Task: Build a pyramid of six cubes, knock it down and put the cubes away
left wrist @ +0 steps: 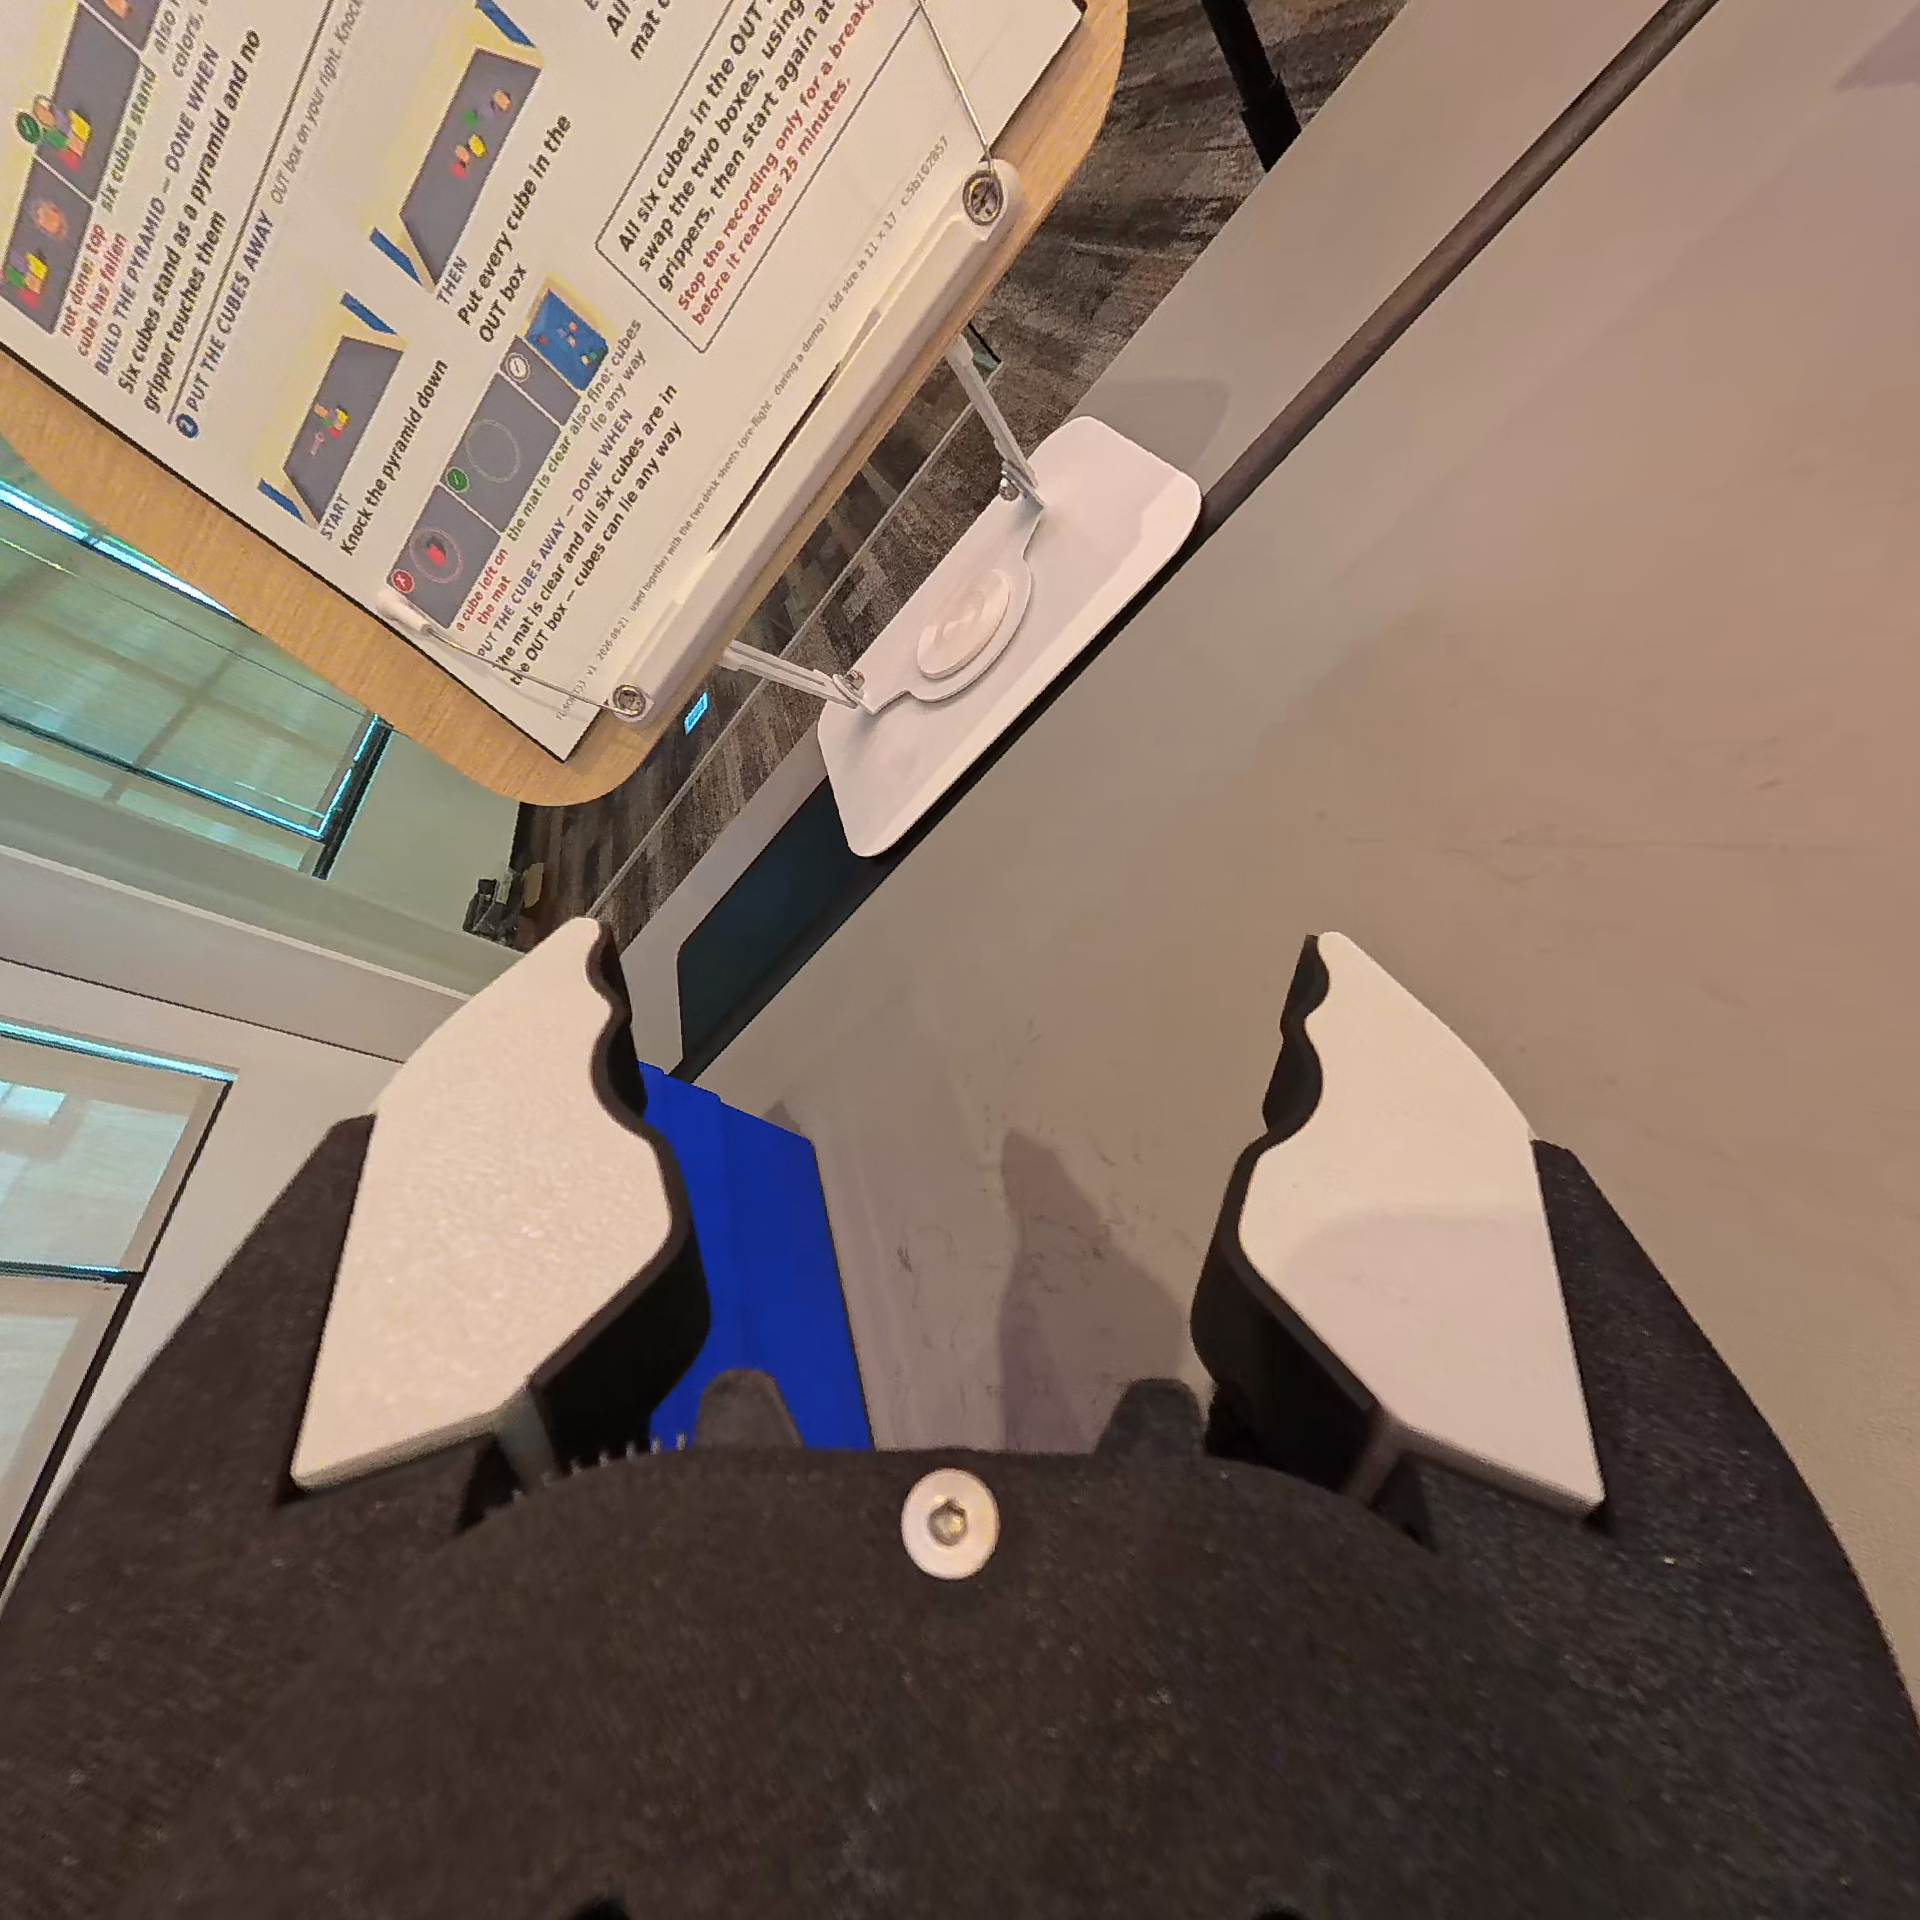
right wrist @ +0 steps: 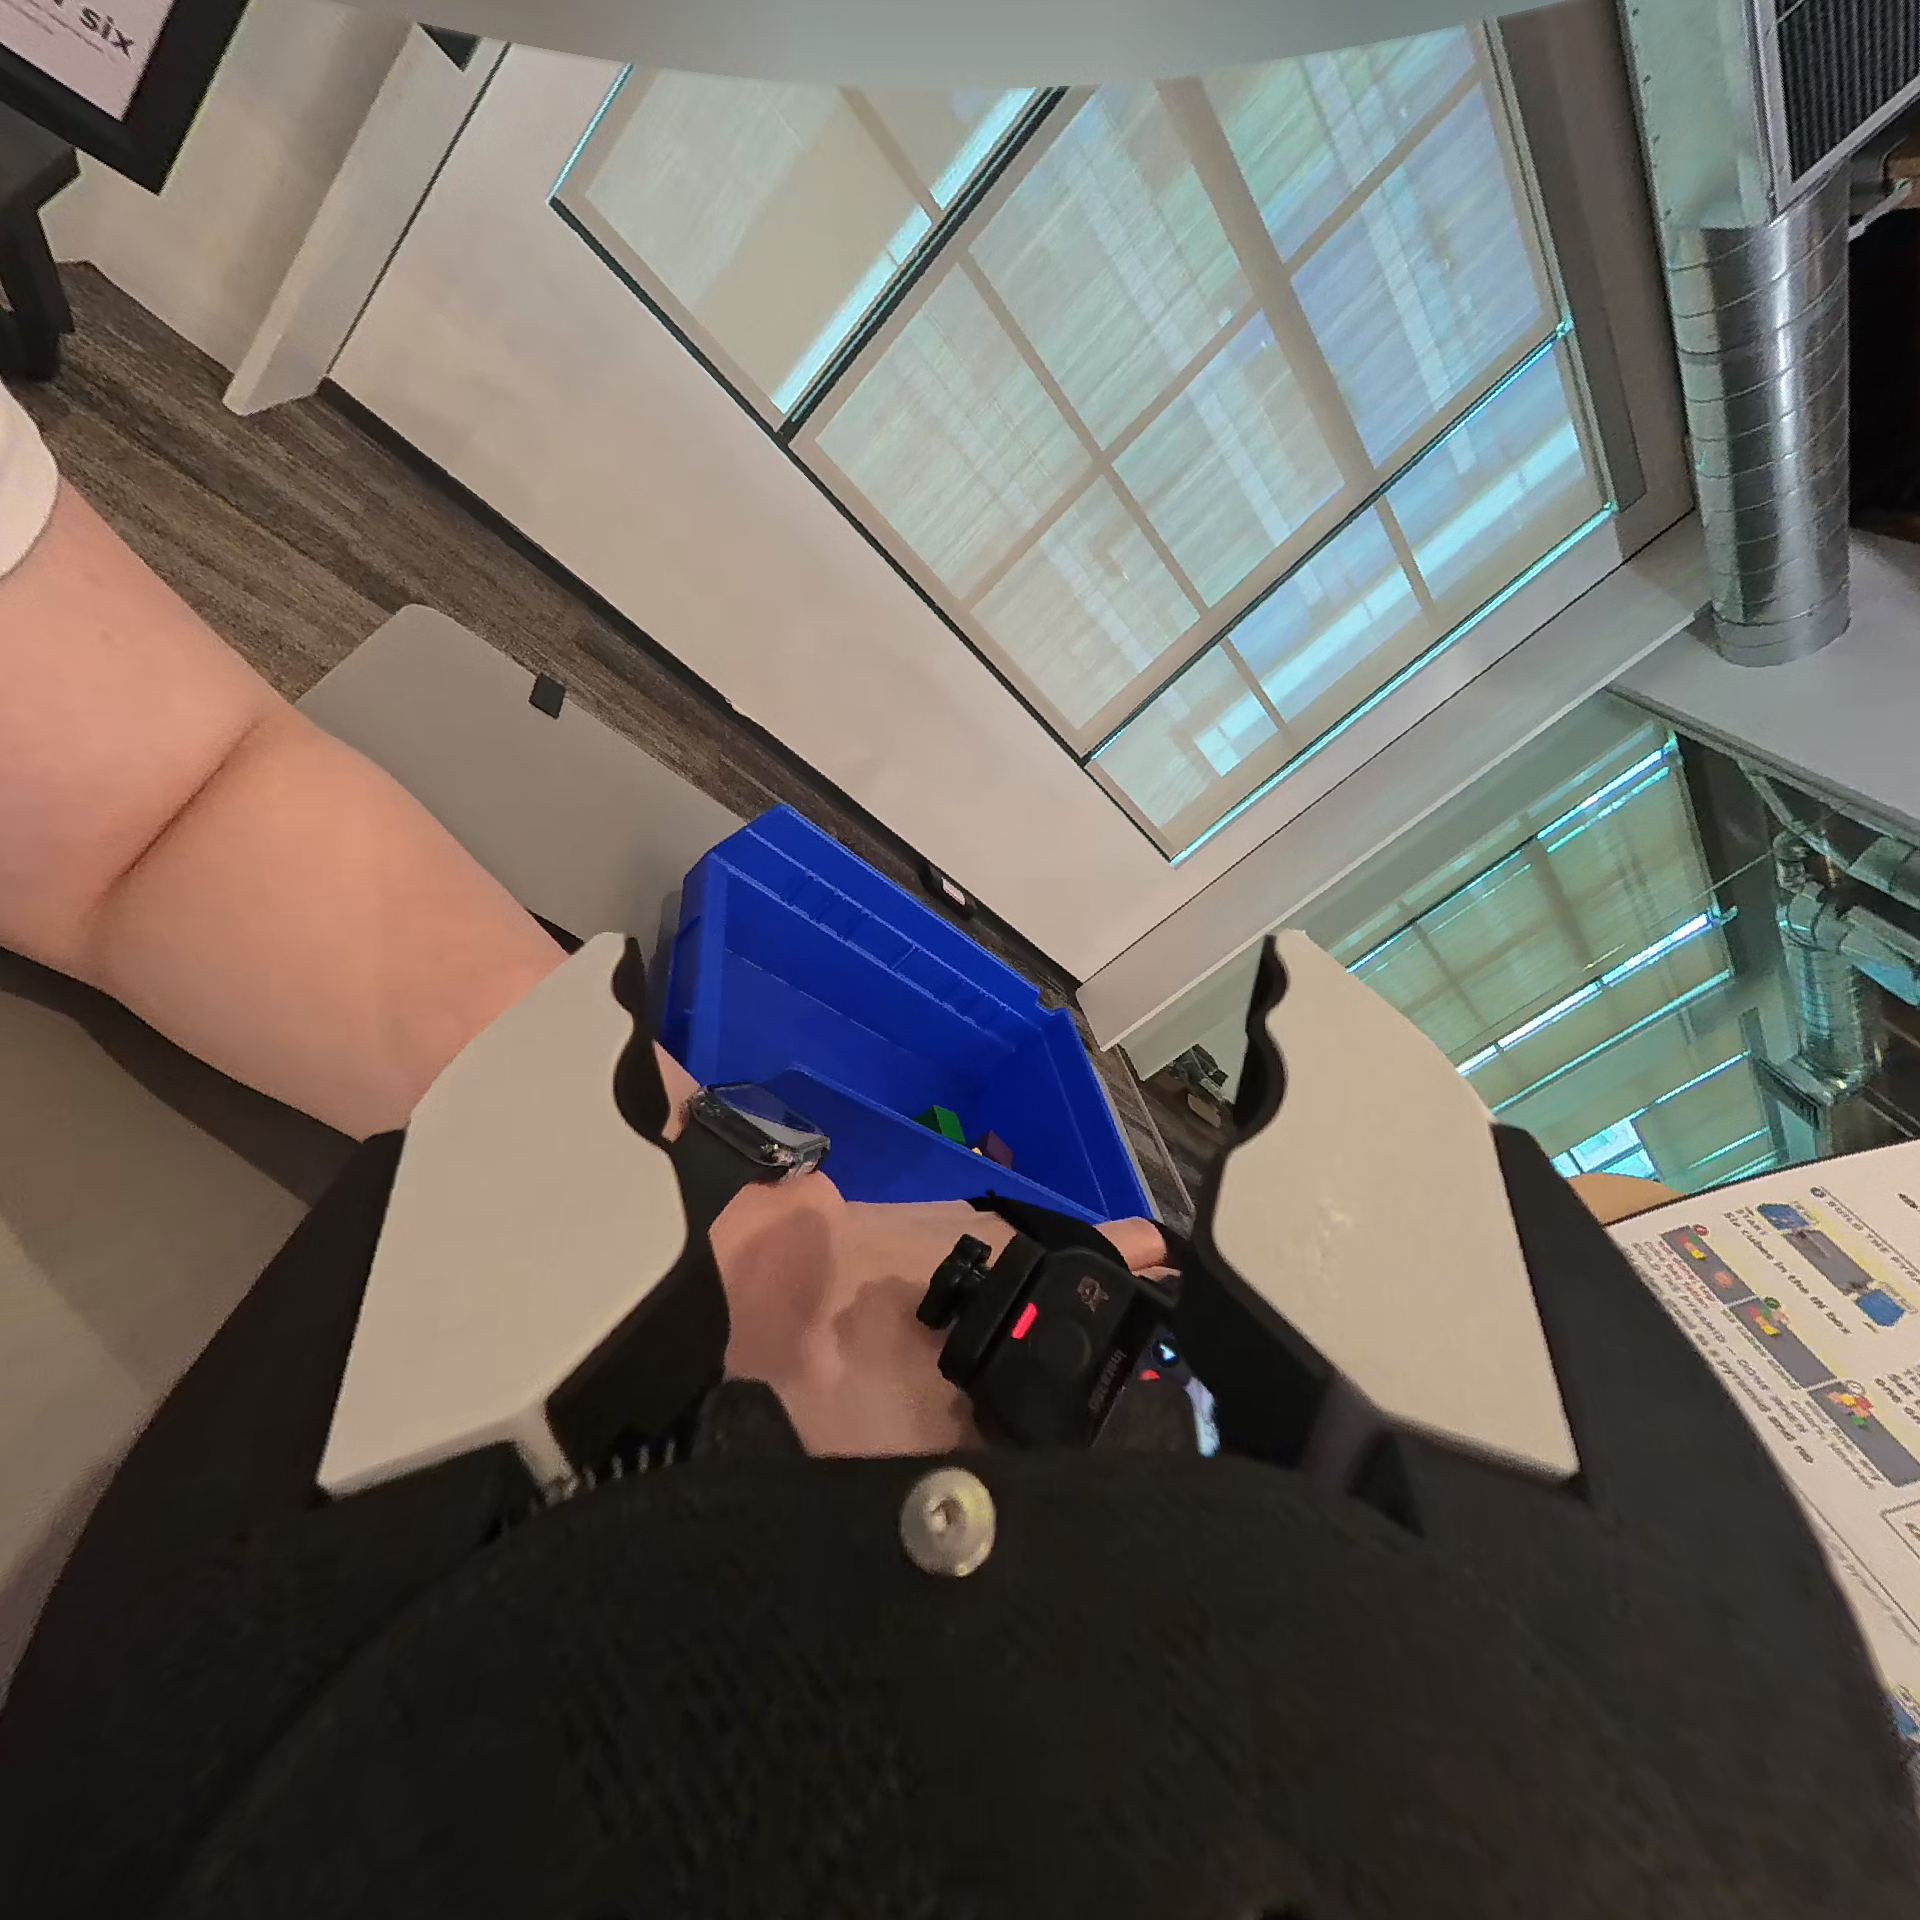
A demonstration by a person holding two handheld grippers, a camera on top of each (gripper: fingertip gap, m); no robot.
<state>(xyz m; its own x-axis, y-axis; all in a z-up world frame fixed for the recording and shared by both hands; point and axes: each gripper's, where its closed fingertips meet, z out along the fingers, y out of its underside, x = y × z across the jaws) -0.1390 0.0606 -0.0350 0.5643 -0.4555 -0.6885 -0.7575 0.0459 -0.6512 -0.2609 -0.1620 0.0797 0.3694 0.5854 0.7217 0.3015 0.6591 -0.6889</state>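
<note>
Two grippers, left gripper (left wrist: 951,1049) and right gripper (right wrist: 945,1049), gape wide and empty; small cubes (right wrist: 943,1120) in the blue bin (right wrist: 831,997) look light and rigid, best pinched on opposite flat faces.

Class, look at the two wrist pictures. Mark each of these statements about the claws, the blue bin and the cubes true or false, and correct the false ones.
1. The left claw grips a cube. False: it is open and holds nothing.
2. The right claw is open. True.
3. The blue bin has cubes in it. True: a green cube and a purple cube show inside; other cubes cannot be made out.
4. The instruction sheet lies flat on the table. False: it is propped on a white stand.
5. A hand with a wristwatch shows between the right claw's fingers. True.
</note>
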